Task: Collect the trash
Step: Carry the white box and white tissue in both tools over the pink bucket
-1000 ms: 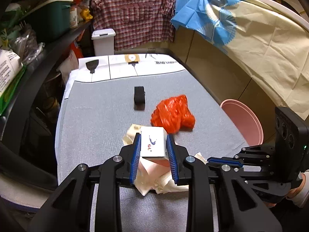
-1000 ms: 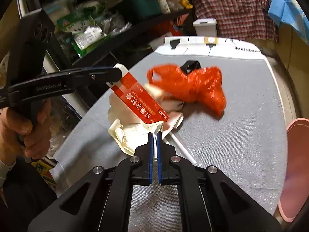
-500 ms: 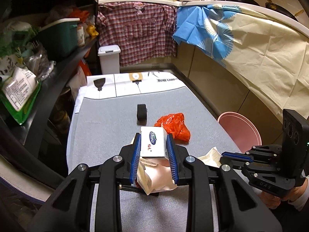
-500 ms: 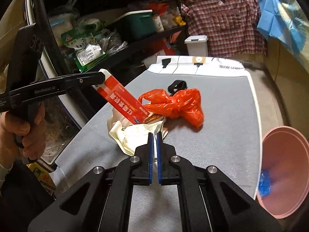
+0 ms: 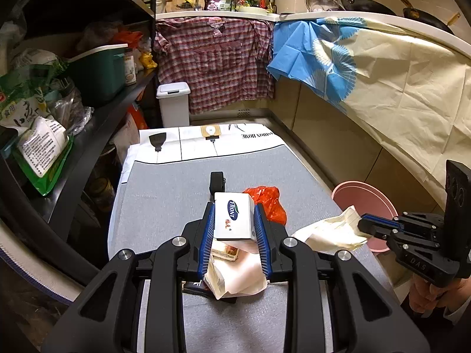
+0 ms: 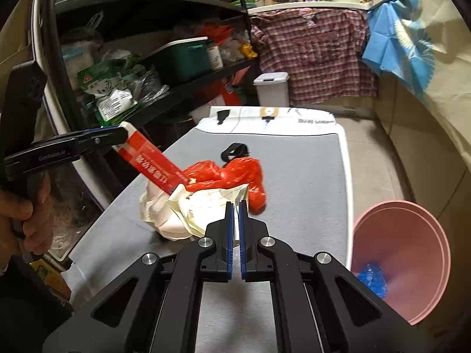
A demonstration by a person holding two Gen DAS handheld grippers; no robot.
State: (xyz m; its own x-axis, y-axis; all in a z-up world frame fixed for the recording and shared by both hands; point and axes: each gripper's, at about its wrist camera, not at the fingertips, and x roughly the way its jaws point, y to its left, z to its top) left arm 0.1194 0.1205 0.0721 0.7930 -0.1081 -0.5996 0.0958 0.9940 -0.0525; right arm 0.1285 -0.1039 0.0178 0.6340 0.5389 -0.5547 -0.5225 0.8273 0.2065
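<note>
My left gripper (image 5: 234, 216) is shut on a white and red carton (image 5: 234, 216), held above the grey mat (image 5: 164, 194); the carton shows red in the right wrist view (image 6: 153, 161). My right gripper (image 6: 235, 206) is shut on a cream crumpled paper wrapper (image 6: 206, 206), lifted off the mat; it also shows in the left wrist view (image 5: 329, 231). More cream wrapper (image 5: 235, 276) hangs under the carton. An orange plastic bag (image 6: 232, 173) lies on the mat behind them. A pink bin (image 6: 403, 253) stands on the floor at the right, with a blue scrap (image 6: 372, 279) inside.
A small black object (image 5: 217, 181) lies on the mat beyond the bag. Dark shelves (image 5: 73, 111) with packets and a green box line the left. A white lidded bin (image 5: 173, 103) stands at the back. Cloth-covered counters (image 5: 382, 88) run along the right.
Both grippers have risen and pulled back from the mat, lifting the carton and the cream wrapper. The orange bag stays on the mat. The pink bin has come further into view.
</note>
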